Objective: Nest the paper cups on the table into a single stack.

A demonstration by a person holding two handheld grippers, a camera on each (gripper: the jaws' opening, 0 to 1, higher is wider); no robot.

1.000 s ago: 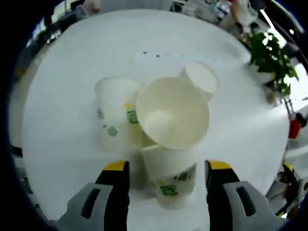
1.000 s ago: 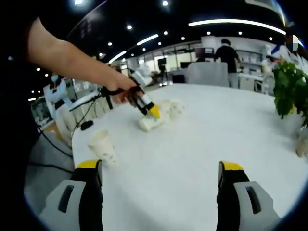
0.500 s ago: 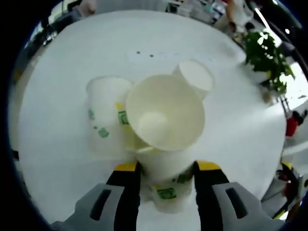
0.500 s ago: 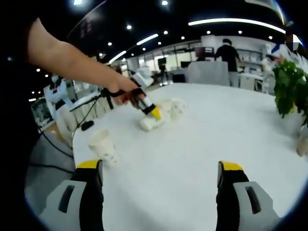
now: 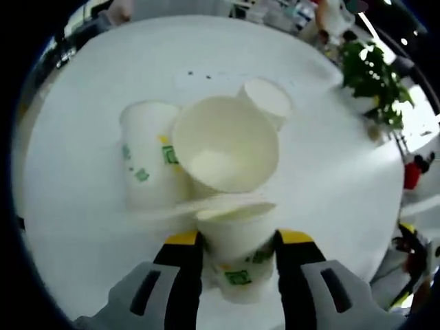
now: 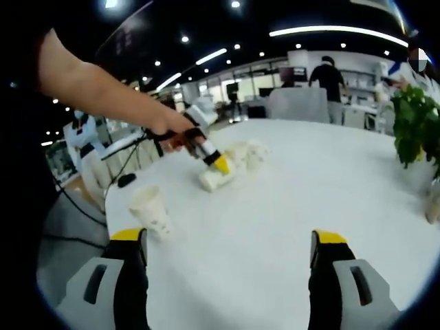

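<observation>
Left claw [image 5: 230, 242] grips a paper cup [image 5: 237, 258] between its yellow-tipped jaws, its rim apparently pinched out of round, though blur there makes this hard to judge. Just beyond it lies a tipped cup [image 5: 225, 143], mouth facing the camera, touching a printed cup [image 5: 146, 158] and a further cup [image 5: 265, 100], all toward the middle of the white surface [image 5: 82, 96]. Right claw [image 6: 230, 247] hangs wide apart, holding nothing. A lone cup [image 6: 151, 210] stands near the surface's edge. A potted plant [image 6: 416, 124] sits at the opposite edge.
</observation>
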